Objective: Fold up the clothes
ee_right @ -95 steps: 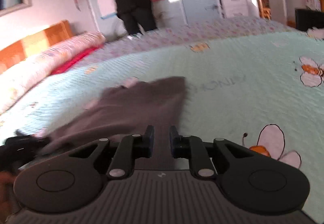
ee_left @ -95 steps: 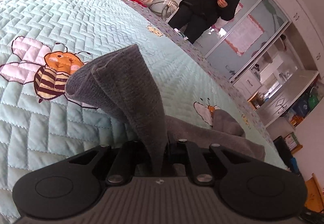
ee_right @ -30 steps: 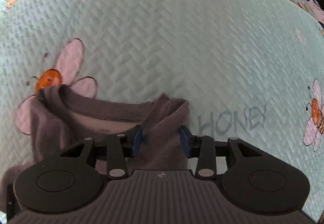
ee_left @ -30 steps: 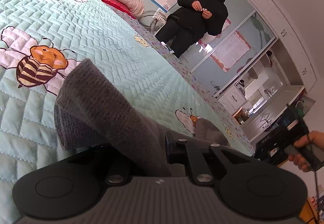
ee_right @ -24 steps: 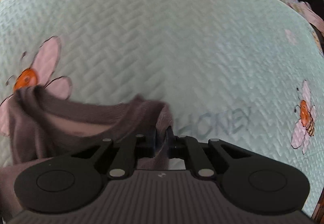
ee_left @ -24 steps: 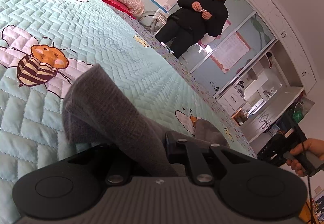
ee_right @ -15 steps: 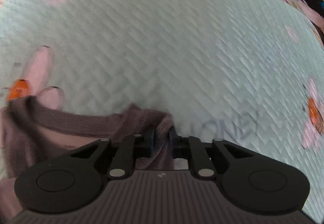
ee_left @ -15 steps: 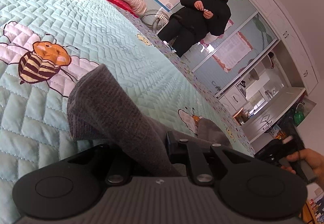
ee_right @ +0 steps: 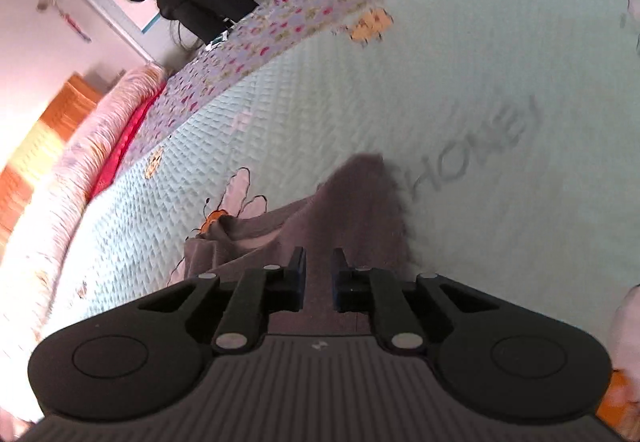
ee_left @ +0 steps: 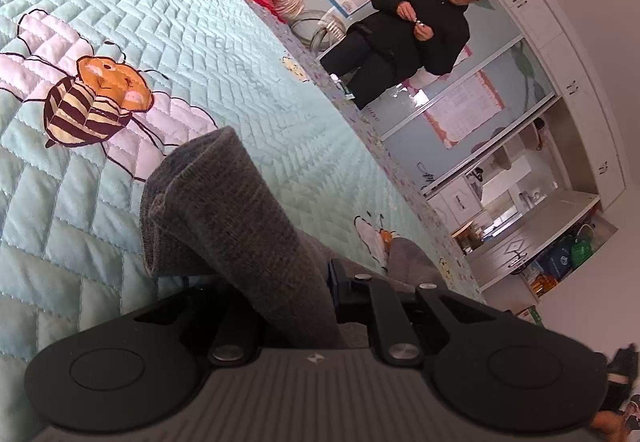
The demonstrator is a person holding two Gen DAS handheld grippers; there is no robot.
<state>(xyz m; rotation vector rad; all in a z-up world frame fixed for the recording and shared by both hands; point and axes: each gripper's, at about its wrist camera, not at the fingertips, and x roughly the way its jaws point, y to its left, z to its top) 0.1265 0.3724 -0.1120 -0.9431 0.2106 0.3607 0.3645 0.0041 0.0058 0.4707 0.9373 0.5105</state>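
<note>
Grey garment point(ee_left: 240, 226) is held off the bed point(ee_left: 208, 54) at two points: the left gripper point(ee_left: 308, 306) is clamped on a raised fold, the right gripper point(ee_right: 319, 278), just closed, pinches an edge. No finished fold is seen; its outline is hidden.

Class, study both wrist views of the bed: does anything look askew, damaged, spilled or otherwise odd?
Nothing is spilled or damaged. The grey garment is bunched rather than flat on the quilt, pinched up by the left gripper and the right gripper, whose fingers have just been closing on it.
</note>
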